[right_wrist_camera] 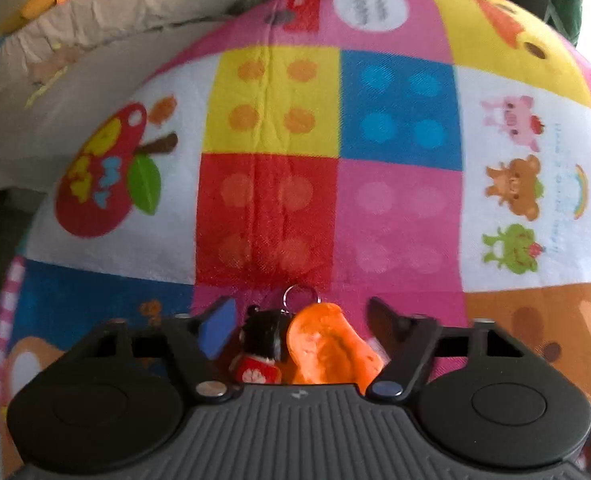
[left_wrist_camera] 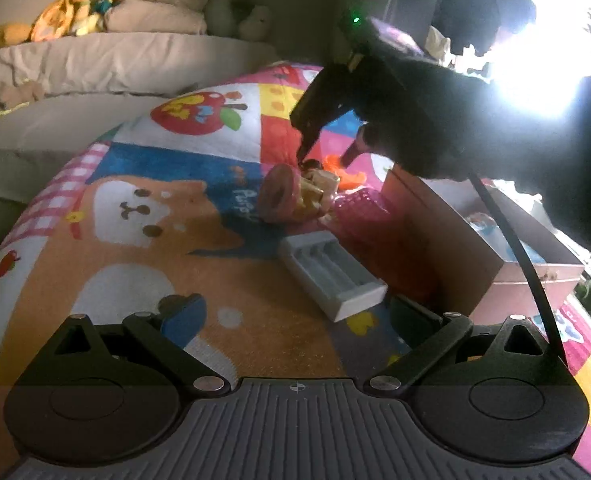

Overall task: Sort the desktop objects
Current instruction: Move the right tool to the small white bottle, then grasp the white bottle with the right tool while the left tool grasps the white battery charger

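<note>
- My right jaws [right_wrist_camera: 299, 320] stand wide, tips down on the patchwork mat [right_wrist_camera: 399, 112], with 2 small things lying between the fingers and neither one gripped
- The doll keychain [right_wrist_camera: 261, 344] sits just inside my blue-padded left finger [right_wrist_camera: 215, 330]; its metal ring [right_wrist_camera: 299, 294] points away from me, so its long axis runs along my fingers, not across them
- The orange toy [right_wrist_camera: 327, 348] lies touching or just beside the doll, toward my other finger; closing now would, I judge, catch both together
- My left jaws [left_wrist_camera: 295, 316] hang open and hold nothing, well back from that cluster; the grey tray [left_wrist_camera: 331, 276] lies just ahead of them
- From the left view my right gripper [left_wrist_camera: 327, 156] comes down on the pile of small toys [left_wrist_camera: 295, 196] beyond the tray, so the right hand is plainly the nearer one
- The cardboard box [left_wrist_camera: 467, 240] stands to the right of the pile, near it; I take it as the likely sorting bin, though its contents are too dim to name
</note>
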### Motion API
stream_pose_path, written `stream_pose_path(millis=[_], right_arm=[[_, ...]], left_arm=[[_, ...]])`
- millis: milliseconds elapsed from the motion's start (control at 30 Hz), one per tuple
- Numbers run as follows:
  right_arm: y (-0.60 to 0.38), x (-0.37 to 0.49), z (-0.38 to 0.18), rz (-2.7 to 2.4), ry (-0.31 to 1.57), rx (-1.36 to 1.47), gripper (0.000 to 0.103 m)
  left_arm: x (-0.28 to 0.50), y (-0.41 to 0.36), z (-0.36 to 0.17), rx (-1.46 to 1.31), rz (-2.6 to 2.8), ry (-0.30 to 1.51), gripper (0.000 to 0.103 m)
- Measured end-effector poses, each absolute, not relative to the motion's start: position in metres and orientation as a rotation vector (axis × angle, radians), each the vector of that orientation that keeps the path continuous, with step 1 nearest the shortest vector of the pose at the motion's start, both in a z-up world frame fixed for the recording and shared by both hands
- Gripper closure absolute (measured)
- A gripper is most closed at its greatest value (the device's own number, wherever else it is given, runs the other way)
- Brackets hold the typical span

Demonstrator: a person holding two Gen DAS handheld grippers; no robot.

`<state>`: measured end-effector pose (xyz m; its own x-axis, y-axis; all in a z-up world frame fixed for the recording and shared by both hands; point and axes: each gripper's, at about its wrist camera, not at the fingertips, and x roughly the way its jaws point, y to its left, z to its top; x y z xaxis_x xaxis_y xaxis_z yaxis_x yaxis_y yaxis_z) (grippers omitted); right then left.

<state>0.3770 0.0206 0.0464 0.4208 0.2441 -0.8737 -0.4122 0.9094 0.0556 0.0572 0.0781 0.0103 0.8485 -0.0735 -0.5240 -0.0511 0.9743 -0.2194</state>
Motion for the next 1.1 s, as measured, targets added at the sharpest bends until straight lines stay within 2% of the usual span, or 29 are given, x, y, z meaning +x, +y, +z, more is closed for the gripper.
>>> stream_pose_path(millis=[33, 167, 433, 567, 667, 767, 833, 1033, 1067, 1100], right_arm=[[0.023, 0.376, 0.044, 0.424, 1.075, -0.177, 0.058], [0.027, 0.357, 0.046, 0.505, 1.101, -0.207, 0.067], [-0.005, 0.292, 0.065, 0.735, 1.186, -0.232, 0.07], [-0.05, 0.256, 0.101, 0.786, 1.077, -0.132, 0.069], [-0.078, 0.231, 0.114, 0.76, 0.975, -0.175, 0.069], [-0.086, 0.211, 0.109, 0.736, 0.929, -0.267, 0.069], [-0.084, 0.206, 0.102, 0.748, 0.941, -0.276, 0.064], [-0.049, 0.205, 0.064, 0.703, 0.982, -0.366, 0.065], [-0.043, 0.204, 0.059, 0.685, 0.976, -0.398, 0.066], [-0.04, 0.201, 0.056, 0.675, 0.965, -0.418, 0.076]], left_arm=[[0.057, 0.079, 0.01, -0.234, -0.014, 0.559, 0.002], [0.056, 0.077, 0.011, -0.223, -0.018, 0.555, 0.002], [0.054, 0.066, 0.012, -0.159, -0.052, 0.569, 0.002], [0.05, 0.057, 0.012, -0.107, -0.06, 0.58, 0.001], [0.049, 0.052, 0.011, -0.073, -0.049, 0.593, 0.001], [0.048, 0.045, 0.011, -0.043, -0.03, 0.611, 0.001], [0.045, 0.042, 0.011, -0.034, -0.032, 0.626, 0.001], [0.031, 0.04, 0.014, -0.003, -0.032, 0.637, 0.001], [0.03, 0.041, 0.016, 0.002, -0.028, 0.635, 0.001], [0.029, 0.042, 0.017, 0.007, -0.023, 0.634, 0.001]])
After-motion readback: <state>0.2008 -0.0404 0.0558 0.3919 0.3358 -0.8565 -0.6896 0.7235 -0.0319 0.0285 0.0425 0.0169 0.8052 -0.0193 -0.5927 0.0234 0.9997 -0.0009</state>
